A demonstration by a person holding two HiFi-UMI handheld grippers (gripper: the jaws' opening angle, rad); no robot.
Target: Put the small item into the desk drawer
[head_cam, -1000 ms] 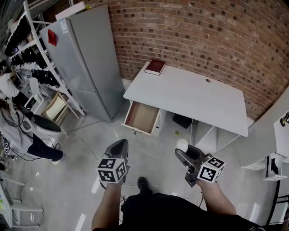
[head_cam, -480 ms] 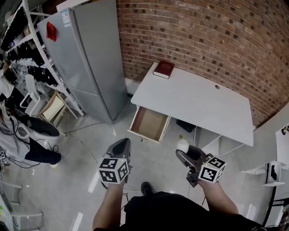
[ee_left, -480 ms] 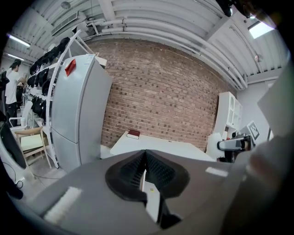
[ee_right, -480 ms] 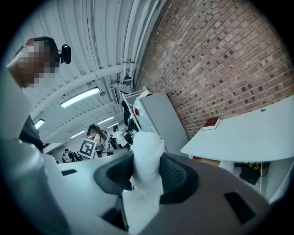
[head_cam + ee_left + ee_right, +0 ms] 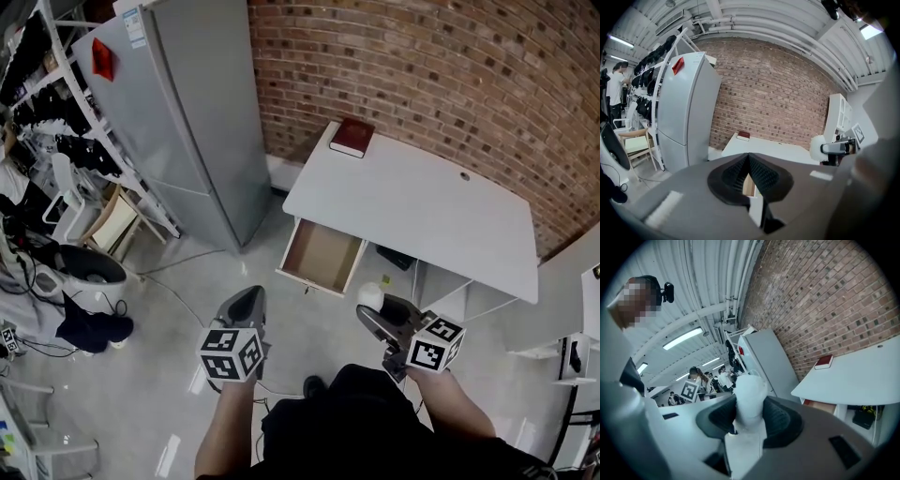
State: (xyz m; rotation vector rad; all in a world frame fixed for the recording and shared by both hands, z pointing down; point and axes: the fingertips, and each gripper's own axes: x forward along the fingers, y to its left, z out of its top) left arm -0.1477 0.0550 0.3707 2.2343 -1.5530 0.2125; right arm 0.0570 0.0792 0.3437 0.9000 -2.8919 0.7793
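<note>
A white desk [image 5: 412,211] stands against the brick wall, and its wooden drawer [image 5: 323,255] hangs open at the front left. On the desk's far left corner lies a red book [image 5: 352,137]. My right gripper [image 5: 370,306] is shut on a small white item [image 5: 369,295], which sits squeezed between the pads in the right gripper view [image 5: 750,390]. My left gripper [image 5: 246,298] is shut and holds nothing; its jaw tips meet in the left gripper view [image 5: 748,157]. Both grippers hover over the floor, short of the drawer.
A tall grey fridge [image 5: 187,112] stands left of the desk. Further left are a metal rack [image 5: 56,122], a wooden chair [image 5: 114,223] and cables on the floor [image 5: 169,281]. White shelving [image 5: 572,319] flanks the desk's right. People stand far off [image 5: 701,380].
I have walked closer to the desk, so the desk and open drawer sit larger and nearer the grippers. Both grippers travelled forward with me, and their grips are the same.
</note>
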